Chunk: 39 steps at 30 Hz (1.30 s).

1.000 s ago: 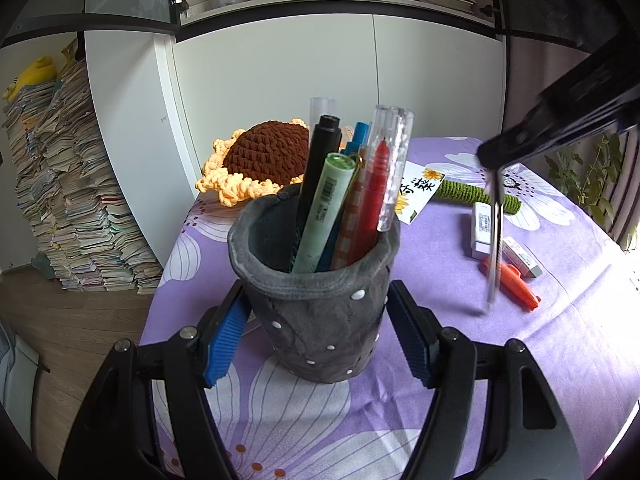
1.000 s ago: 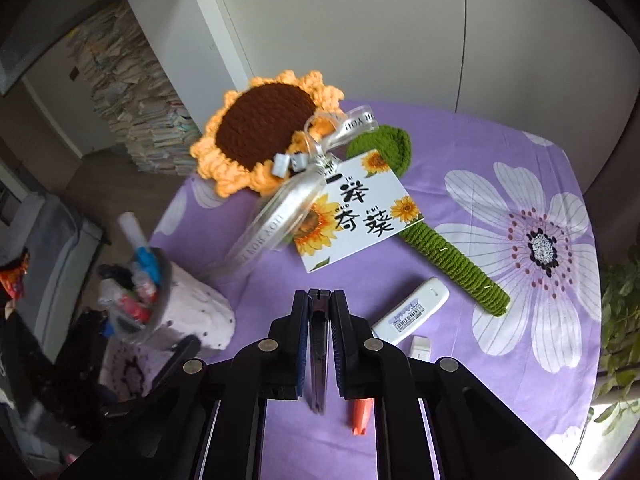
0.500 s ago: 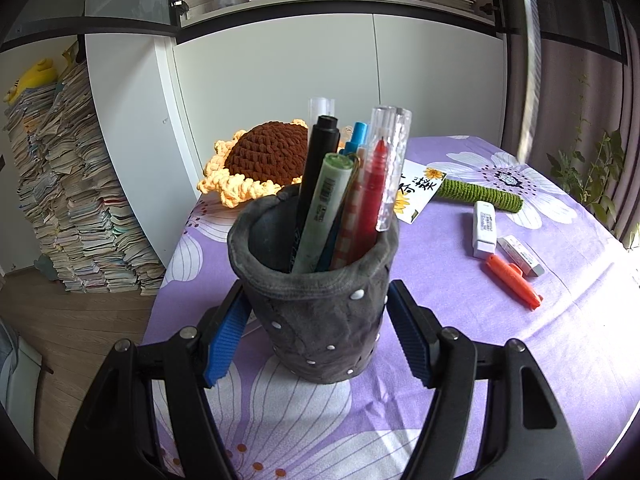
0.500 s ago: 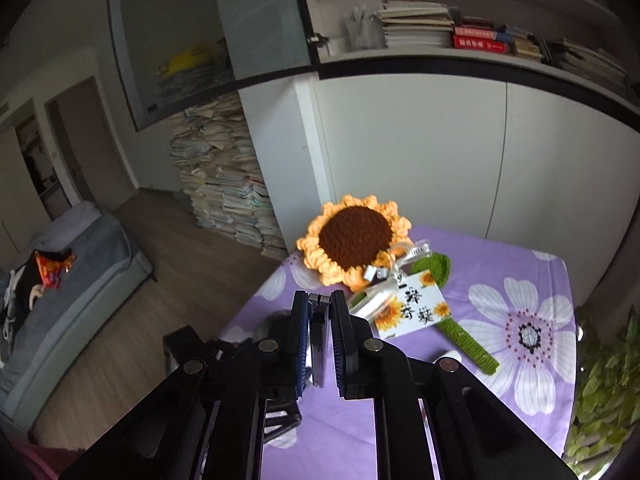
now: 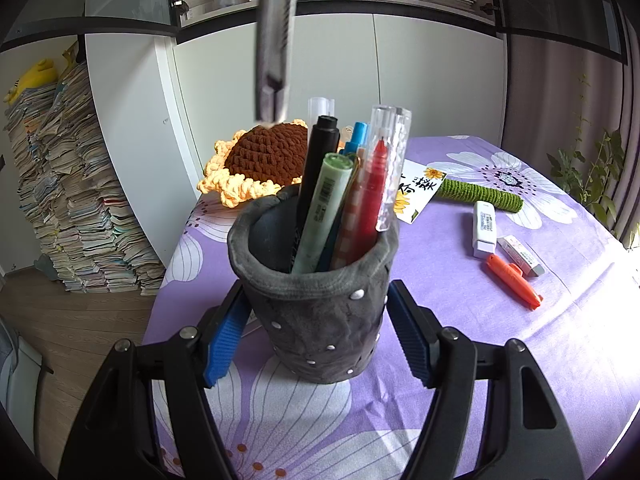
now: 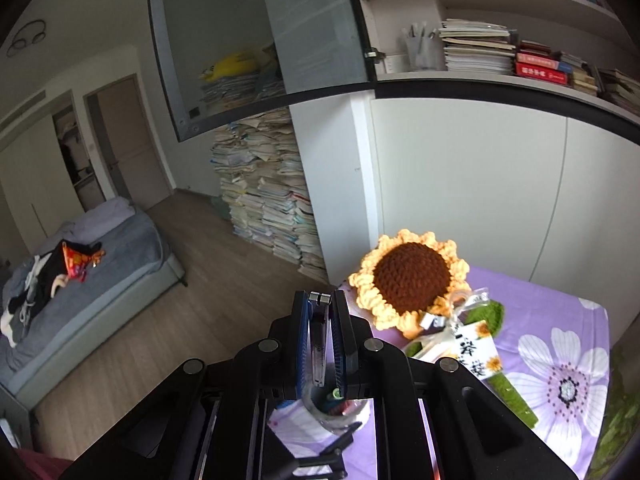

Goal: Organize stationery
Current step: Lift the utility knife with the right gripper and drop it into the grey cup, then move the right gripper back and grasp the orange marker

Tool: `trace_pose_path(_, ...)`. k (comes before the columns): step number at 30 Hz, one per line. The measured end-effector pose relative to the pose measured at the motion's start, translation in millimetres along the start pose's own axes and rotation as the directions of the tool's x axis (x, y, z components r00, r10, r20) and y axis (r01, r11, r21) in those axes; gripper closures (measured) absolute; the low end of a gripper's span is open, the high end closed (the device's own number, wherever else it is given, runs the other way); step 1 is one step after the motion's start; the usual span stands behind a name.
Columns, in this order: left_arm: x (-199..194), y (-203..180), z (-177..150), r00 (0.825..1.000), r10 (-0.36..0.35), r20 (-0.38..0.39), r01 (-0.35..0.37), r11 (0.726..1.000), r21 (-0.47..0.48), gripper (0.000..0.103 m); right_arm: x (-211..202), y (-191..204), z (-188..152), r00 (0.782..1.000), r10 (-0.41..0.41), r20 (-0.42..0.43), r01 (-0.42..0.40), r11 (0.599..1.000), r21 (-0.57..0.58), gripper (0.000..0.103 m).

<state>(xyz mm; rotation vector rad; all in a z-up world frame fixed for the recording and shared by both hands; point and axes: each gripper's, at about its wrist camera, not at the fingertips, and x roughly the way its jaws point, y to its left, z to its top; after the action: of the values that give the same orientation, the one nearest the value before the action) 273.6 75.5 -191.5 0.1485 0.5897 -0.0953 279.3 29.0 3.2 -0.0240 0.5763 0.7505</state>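
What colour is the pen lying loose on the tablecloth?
Orange: the loose pen lies beside the white erasers, clearest in the left wrist view.

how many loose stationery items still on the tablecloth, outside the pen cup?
3, all right of the pen cup: white correction tape, small eraser, orange pen. More may be hidden behind the cup.
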Motion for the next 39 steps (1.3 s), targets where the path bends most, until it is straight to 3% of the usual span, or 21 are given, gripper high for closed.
trace_pose_path(6, 0, 0, 0, 1.000, 0.000, 0.000, 0.000, 1.000, 0.000, 0.034, 27, 4, -7, 0.999, -0.031, -0.027, 0.030, 0.998, -0.056, 0.091)
trace_pose_path(23, 0, 0, 0, 1.000, 0.001, 0.000, -0.001, 1.000, 0.000, 0.034, 79, -21, -49, 0.975, -0.004, -0.221, 0.005, 1.000, 0.006, 0.091)
trace_pose_path(30, 0, 0, -1, 1.000, -0.001, -0.001, 0.001, 1.000, -0.001, 0.034, 67, -39, -57, 0.972, 0.010, -0.237, 0.008, 0.997, 0.074, 0.091)
trace_pose_path(35, 0, 0, -2, 1.000, -0.002, -0.001, 0.002, 1.000, -0.001, 0.034, 21, -60, -57, 0.981, -0.067, -0.180, 0.085, 0.992, 0.092, 0.091)
trace_pose_path(37, 0, -1, -1, 1.000, -0.002, -0.001, 0.002, 1.000, -0.002, 0.034, 11, -75, -63, 0.967, -0.124, -0.224, 0.152, 0.982, 0.110, 0.091)
trace_pose_path(39, 0, 0, -1, 1.000, -0.002, -0.001, 0.002, 1.000, -0.002, 0.034, 13, -92, -80, 0.939, -0.163, -0.304, 0.210, 0.969, 0.129, 0.090)
